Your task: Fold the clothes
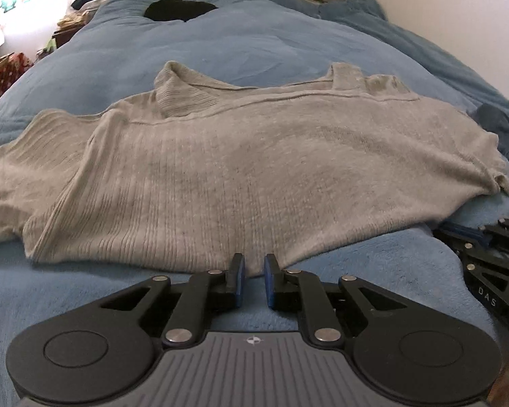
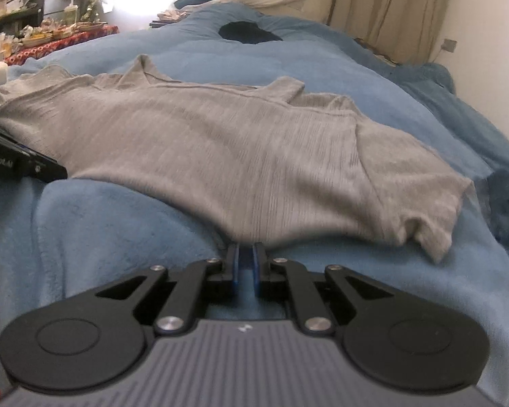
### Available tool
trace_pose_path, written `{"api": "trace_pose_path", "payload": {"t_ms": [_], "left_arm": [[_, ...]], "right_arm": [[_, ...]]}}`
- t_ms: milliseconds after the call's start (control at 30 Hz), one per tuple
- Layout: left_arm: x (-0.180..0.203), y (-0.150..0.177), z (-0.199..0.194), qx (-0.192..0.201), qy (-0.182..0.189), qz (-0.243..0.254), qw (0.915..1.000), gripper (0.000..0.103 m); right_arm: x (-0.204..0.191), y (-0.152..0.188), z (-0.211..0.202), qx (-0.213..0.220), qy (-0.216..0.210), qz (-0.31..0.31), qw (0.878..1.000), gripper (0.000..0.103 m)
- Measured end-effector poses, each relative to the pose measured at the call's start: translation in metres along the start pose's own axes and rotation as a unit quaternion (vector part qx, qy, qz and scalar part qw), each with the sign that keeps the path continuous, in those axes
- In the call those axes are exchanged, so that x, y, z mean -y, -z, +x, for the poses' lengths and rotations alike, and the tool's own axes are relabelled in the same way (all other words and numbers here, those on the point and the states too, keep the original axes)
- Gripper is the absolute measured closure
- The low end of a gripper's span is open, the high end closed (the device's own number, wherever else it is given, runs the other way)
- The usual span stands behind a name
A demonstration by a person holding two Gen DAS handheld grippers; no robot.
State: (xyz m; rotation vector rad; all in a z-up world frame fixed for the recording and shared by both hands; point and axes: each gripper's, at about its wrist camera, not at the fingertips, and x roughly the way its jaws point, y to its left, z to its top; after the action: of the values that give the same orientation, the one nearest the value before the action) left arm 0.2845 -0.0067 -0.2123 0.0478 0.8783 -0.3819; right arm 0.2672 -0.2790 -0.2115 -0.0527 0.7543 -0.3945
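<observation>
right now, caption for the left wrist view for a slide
Left tongs poised with a narrow gap at the near hem of a grey knit top spread on a blue blanket.

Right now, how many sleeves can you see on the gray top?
2. One sleeve lies spread out at the top's left side; the other sleeve lies at its right side, its cuff bunched up. Both rest on the blue blanket.

soft indoor daylight, fisheye views

a blown-out window (image 2: 142, 3) glares beyond the blue blanket (image 2: 101, 237); light fades toward the near edge (faint shadow under the grey top (image 2: 220, 156)), right wrist view smeared with blur, corners bent and dark.
</observation>
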Motion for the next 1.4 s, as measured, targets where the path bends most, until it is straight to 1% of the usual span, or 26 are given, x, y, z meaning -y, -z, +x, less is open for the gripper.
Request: {"api": "trace_pose_path", "payload": {"t_ms": [200,333,433,567,600,633,667,700,733,767,800,833,867,900,967,1033,1100,1167,1200,1233,1300,1333,1400], "left_arm": [[0.01,0.003,0.006,0.002,-0.016,0.001,0.9999,0.089],[0.006,0.004,0.008,0.0,-0.016,-0.02,0.9997,0.089],[0.009,0.003,0.008,-0.003,-0.026,-0.027,0.9993,0.088],[0.018,0.008,0.006,0.018,-0.044,-0.002,0.9989,0.088],[0.02,0.011,0.005,0.027,-0.047,0.005,0.9985,0.087],[0.021,0.013,0.003,0.033,-0.05,0.009,0.9981,0.087],[0.022,0.015,0.001,0.038,-0.053,0.01,0.9978,0.085],[0.022,0.014,-0.003,0.039,-0.055,0.003,0.9977,0.083],[0.02,0.013,-0.009,0.039,-0.056,-0.013,0.9976,0.076],[0.019,0.011,-0.016,0.044,-0.055,-0.033,0.997,0.063],[0.017,0.009,-0.024,0.055,-0.053,-0.053,0.9957,0.057],[0.016,0.006,-0.032,0.068,-0.053,-0.064,0.9942,0.048],[0.018,0.001,-0.038,0.078,-0.054,-0.064,0.9935,0.045],[0.02,-0.004,-0.043,0.086,-0.054,-0.063,0.9928,0.045],[0.027,-0.015,-0.047,0.094,-0.054,-0.05,0.9929,0.045],[0.035,-0.028,-0.045,0.099,-0.056,-0.037,0.9928,0.044],[0.04,-0.037,-0.037,0.096,-0.069,-0.025,0.9927,0.044],[0.042,-0.042,-0.024,0.088,-0.059,-0.013,0.9943,0.044],[0.041,-0.04,-0.018,0.086,-0.054,-0.019,0.9946,0.046],[0.04,-0.038,-0.012,0.085,-0.049,-0.025,0.9948,0.048],[0.036,-0.034,0.0,0.084,-0.036,-0.041,0.995,0.048],[0.032,-0.03,0.005,0.084,-0.025,-0.059,0.9944,0.048],[0.026,-0.019,0.011,0.087,-0.005,-0.087,0.9924,0.05]], "right_arm": [[0.007,0.004,0.0,0.005,0.001,0.056,0.998,0.094],[0.01,0.007,0.001,0.007,0.006,0.086,0.996,0.094],[0.01,0.005,-0.001,0.003,0.011,0.099,0.995,0.093],[0.014,0.003,-0.007,0.005,0.003,0.111,0.994,0.089],[0.015,0.005,-0.009,0.011,-0.001,0.117,0.993,0.086],[0.016,0.006,-0.012,0.021,-0.005,0.121,0.992,0.08],[0.017,0.008,-0.015,0.027,-0.006,0.122,0.992,0.075],[0.016,0.008,-0.02,0.032,-0.003,0.119,0.992,0.065],[0.014,0.008,-0.028,0.039,0.002,0.115,0.993,0.05],[0.012,0.008,-0.035,0.045,0.006,0.111,0.993,0.041],[0.009,0.007,-0.044,0.059,0.014,0.105,0.993,0.021],[0.006,0.006,-0.054,0.084,0.024,0.094,0.992,0.009],[0.002,0.004,-0.065,0.111,0.032,0.081,0.99,0.009],[-0.001,0.0,-0.073,0.13,0.034,0.071,0.988,0.009],[-0.002,-0.013,-0.081,0.148,0.019,0.063,0.987,0.009],[-0.001,-0.027,-0.081,0.164,0.0,0.07,0.984,0.009],[-0.002,-0.037,-0.07,0.167,0.009,0.069,0.984,0.009],[-0.005,-0.045,-0.052,0.158,0.03,0.06,0.985,0.01],[-0.006,-0.047,-0.043,0.15,0.036,0.058,0.986,0.015],[-0.006,-0.048,-0.034,0.138,0.034,0.063,0.988,0.024],[-0.004,-0.046,-0.018,0.105,0.016,0.093,0.99,0.028],[-0.002,-0.044,-0.011,0.089,0.002,0.11,0.99,0.036],[-0.003,-0.035,0.0,0.073,-0.005,0.115,0.991,0.044]]}}
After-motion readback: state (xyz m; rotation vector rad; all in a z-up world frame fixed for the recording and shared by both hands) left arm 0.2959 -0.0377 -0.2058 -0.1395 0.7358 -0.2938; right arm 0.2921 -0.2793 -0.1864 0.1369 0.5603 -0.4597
